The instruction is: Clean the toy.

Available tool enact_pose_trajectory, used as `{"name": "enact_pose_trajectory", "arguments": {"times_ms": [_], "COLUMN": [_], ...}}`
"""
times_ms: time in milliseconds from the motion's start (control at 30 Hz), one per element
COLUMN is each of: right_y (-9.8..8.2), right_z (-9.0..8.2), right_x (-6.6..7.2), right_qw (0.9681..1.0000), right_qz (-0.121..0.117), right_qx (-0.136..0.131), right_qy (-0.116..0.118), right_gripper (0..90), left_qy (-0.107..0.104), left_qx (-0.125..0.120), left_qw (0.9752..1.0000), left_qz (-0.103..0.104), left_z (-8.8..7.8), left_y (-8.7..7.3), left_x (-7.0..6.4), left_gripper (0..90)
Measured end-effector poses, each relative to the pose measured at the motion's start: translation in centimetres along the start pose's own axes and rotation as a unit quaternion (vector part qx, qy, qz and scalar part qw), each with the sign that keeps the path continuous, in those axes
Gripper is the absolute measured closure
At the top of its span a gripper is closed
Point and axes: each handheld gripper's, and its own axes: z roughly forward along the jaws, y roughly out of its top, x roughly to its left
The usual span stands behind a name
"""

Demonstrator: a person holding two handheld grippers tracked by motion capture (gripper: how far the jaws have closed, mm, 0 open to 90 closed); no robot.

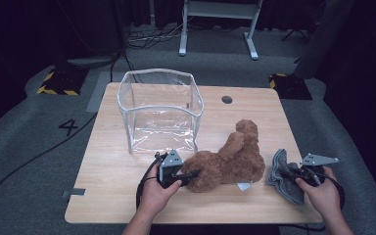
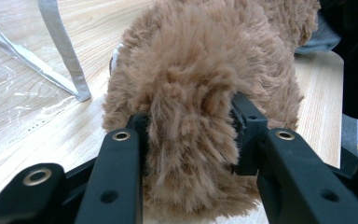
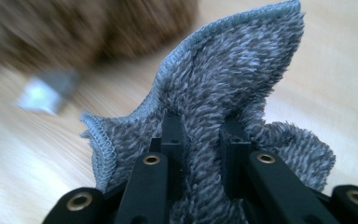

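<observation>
the left hand-held gripper point(image 2: 189, 135) pinches a limb of the brown teddy bear point(image 1: 227, 161) lying on the counter point(image 1: 107, 166), likely to lift it into the clear bag point(image 1: 159, 110) just behind. the right hand-held gripper point(image 3: 200, 133) clamps a fold of the grey towel point(image 3: 223, 88) beside the bear, raising an edge for carrying.

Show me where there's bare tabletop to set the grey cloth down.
Free: right back corner of the table behind the teddy bear; the left strip beside the clear bag. Crowded: the front edge, between bear, grey cloth and both hands.
</observation>
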Motion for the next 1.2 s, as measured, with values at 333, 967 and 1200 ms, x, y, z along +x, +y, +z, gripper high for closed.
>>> {"name": "enact_pose_trajectory", "arguments": {"times_ms": [333,967,1200], "right_y": [6.3,12.8,13.6], "right_z": [-3.5,2.6,5.0], "right_x": [5.1,15.1,17.3], "right_qw": [0.9925,0.9655,0.9587], "right_qz": [-0.071,-0.172,-0.188], "right_qx": [-0.074,-0.094,-0.089], "right_qy": [0.067,0.171,0.194], "right_gripper": [76.1,75.6,75.4], "left_qy": [0.001,-0.002,-0.002], "left_qx": [-0.001,0.000,0.002], "left_qw": [1.0000,1.0000,1.0000], "left_qz": [-0.007,0.000,0.005], "left_z": [0.0,0.2,0.3], "left_y": [0.0,0.1,0.1], "left_x": [0.0,0.0,-0.4], "left_gripper": [62.6,62.9,62.8]}}
